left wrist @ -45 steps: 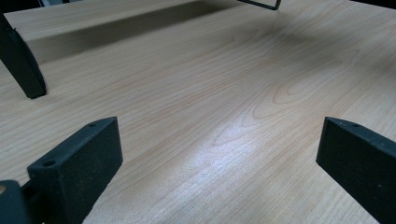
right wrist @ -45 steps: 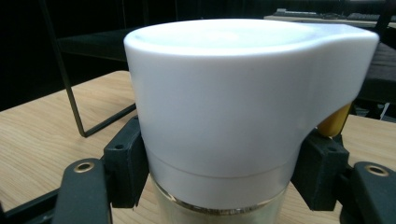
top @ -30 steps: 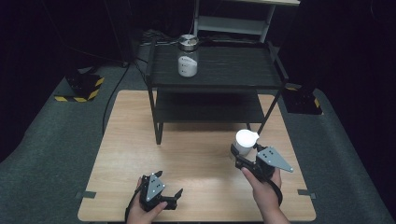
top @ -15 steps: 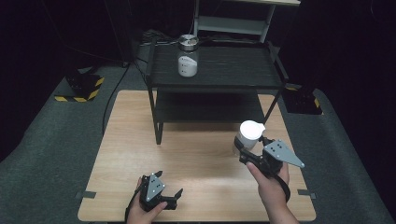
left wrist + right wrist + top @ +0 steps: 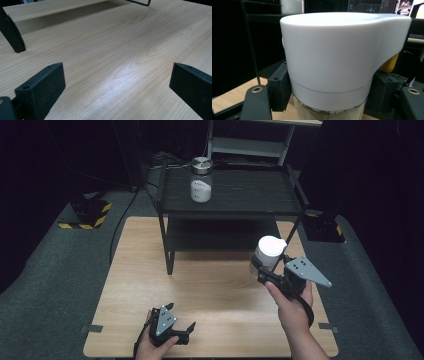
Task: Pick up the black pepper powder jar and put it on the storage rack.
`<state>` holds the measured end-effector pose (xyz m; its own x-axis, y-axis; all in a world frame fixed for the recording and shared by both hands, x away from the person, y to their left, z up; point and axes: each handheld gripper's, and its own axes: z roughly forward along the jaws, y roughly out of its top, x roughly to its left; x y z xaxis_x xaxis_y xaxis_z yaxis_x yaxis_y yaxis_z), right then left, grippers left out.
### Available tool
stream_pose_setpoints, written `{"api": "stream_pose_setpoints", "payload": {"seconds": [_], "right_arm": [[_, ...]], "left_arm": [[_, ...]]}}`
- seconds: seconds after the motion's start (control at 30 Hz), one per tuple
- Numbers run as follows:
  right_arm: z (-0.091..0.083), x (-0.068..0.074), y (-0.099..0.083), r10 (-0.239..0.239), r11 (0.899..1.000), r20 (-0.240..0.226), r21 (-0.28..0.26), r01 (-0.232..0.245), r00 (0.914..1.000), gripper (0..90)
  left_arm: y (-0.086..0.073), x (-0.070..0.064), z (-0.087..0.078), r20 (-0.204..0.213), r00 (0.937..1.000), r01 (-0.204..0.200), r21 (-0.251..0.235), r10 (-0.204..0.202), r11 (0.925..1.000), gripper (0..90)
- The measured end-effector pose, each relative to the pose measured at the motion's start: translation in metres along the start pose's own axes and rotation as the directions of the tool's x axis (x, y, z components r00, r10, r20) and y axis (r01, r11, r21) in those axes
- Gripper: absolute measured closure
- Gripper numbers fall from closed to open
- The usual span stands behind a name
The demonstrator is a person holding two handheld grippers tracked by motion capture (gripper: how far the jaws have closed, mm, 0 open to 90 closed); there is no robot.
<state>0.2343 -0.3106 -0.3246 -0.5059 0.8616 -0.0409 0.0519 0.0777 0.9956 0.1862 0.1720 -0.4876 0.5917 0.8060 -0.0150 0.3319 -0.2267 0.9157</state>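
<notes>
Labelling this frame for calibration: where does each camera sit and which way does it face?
High view: above the person's side, looking forward and down at table and rack; both forearms show.
Left gripper view: low over the tabletop, own jaws wide apart.
Right gripper view: along jaws clamping the white-lidded jar.
Shared: the jar in the right gripper; the left gripper.

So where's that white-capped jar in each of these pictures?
High view: the white-capped jar is right of centre, clamped in the right claw above the wooden table.
Right gripper view: close up, centre, between the jaws.
Left gripper view: not in it.
Shared landmark: the wooden table.
</notes>
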Motion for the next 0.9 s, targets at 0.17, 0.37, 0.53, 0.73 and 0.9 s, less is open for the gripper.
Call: {"api": "stream_pose_setpoints", "payload": {"seconds": [0.17, 0.37, 0.53, 0.73, 0.9], "right_arm": [[0.003, -0.002, 0.013, -0.002, 1.0, 0.011, -0.01, 0.002, 0.9999, 30.7], [0.009, -0.004, 0.032, -0.009, 1.0, 0.022, -0.024, 0.009, 0.9997, 30.8], [0.016, -0.005, 0.043, -0.012, 0.999, 0.029, -0.029, 0.013, 0.9995, 30.8], [0.023, -0.007, 0.053, -0.007, 1.0, 0.041, -0.028, 0.008, 0.9991, 30.8], [0.032, -0.01, 0.067, 0.002, 0.999, 0.057, -0.035, 0.0, 0.9984, 30.8]], "left_arm": [[0.0, 0.0, 0.0, 0.003, 1.0, -0.001, 0.0, 0.001, 1.0, 0.6], [0.0, 0.001, 0.0, 0.005, 1.0, -0.002, 0.002, 0.002, 1.0, 0.6], [0.0, 0.001, 0.0, 0.007, 1.0, -0.002, -0.001, 0.002, 1.0, 0.6], [0.0, 0.0, 0.0, 0.007, 0.9999, -0.012, 0.0, 0.012, 0.9999, 0.6], [0.001, 0.0, 0.0, 0.014, 0.9997, -0.022, 0.002, 0.022, 0.9998, 0.6]]}}
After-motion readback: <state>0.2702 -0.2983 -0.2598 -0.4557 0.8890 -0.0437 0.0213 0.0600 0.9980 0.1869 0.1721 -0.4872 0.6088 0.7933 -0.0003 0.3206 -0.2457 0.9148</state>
